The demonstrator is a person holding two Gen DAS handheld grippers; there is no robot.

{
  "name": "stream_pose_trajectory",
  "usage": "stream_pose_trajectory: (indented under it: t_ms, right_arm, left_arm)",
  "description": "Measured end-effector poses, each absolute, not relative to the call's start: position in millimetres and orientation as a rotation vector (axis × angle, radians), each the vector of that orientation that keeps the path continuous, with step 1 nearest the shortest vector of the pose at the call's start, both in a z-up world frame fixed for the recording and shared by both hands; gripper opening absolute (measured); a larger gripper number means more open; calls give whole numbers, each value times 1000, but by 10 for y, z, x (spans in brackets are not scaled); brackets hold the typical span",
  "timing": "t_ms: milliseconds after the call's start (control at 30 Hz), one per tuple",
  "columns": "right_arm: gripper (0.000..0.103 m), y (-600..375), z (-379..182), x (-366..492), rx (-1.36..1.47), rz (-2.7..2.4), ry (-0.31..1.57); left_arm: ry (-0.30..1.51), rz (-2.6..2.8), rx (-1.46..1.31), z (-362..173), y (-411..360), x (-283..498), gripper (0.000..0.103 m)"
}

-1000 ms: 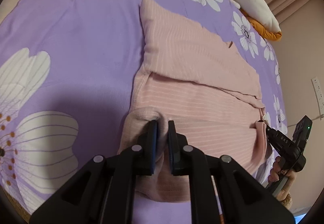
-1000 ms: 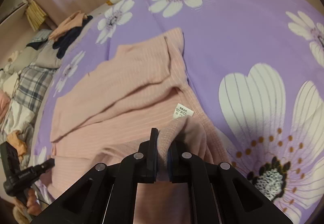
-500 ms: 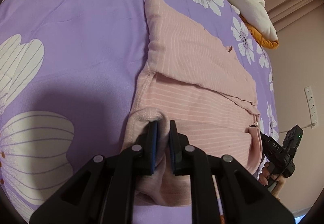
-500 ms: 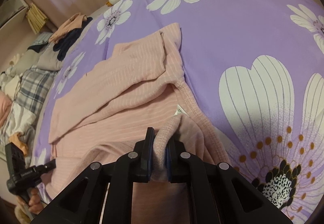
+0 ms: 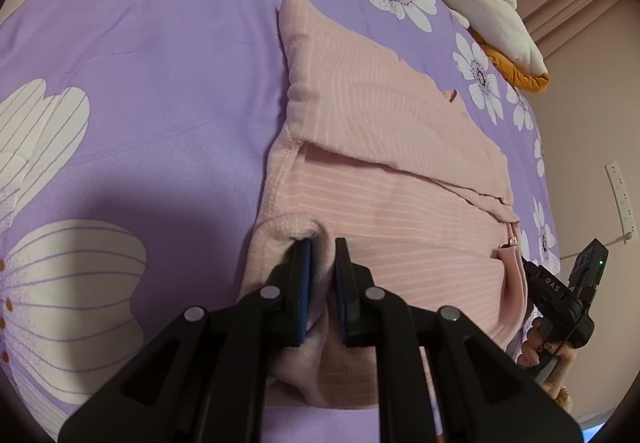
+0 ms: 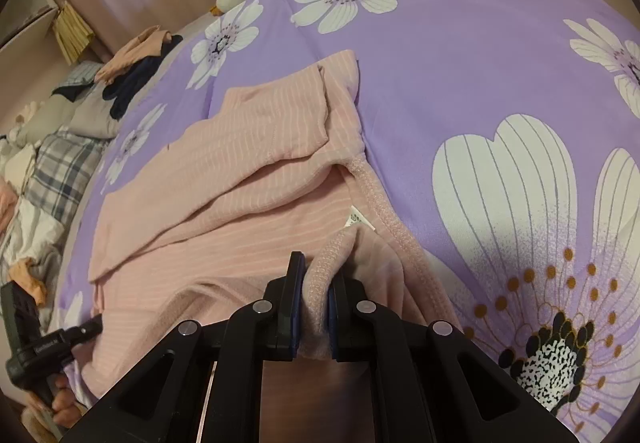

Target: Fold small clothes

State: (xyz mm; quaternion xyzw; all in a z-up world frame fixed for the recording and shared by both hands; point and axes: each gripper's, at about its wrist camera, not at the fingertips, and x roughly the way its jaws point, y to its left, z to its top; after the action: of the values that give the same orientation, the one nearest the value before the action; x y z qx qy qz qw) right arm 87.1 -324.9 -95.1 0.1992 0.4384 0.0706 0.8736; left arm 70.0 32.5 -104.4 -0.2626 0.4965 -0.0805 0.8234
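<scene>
Under and to the left of the pink striped garment point(image 5: 392, 131): purple flowered bedspread point(image 5: 160, 63). At the garment's near-left hem corner, held in a narrow pinch by the left gripper point(image 5: 322, 255), jaws almost together on a raised fold of fleece. Across the garment's middle, already laid over: a folded-in upper layer, lying flat. At the garment's near-right hem corner, clamped by the right gripper point(image 6: 318, 275), jaws pressed tight on a ridge of stitched hem. Against a second ago, hardly any shift in either grip; only the white care label point(image 6: 362, 222), just beyond the right pinch, now half tucked under the bunched edge. Judged from that: both near corners secured, hem gathered slightly higher, next fold toward the garment's far edge ready but not yet begun.
</scene>
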Motion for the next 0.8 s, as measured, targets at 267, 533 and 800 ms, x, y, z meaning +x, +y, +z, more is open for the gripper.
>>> stream_pose_trajectory:
  t_ms: [267, 533, 800]
  right_arm:
    - [6, -3228, -944, 865, 396, 143, 905]
    - [6, -3224, -948, 867, 389, 148, 901]
    - [6, -3218, -950, 862, 388, 147, 900]
  left_arm:
    - [1033, -155, -515, -1037, 276, 680, 14]
    - [1031, -163, -512, -1049, 281, 685, 14]
    - [1028, -163, -513, -1048, 282, 674, 14]
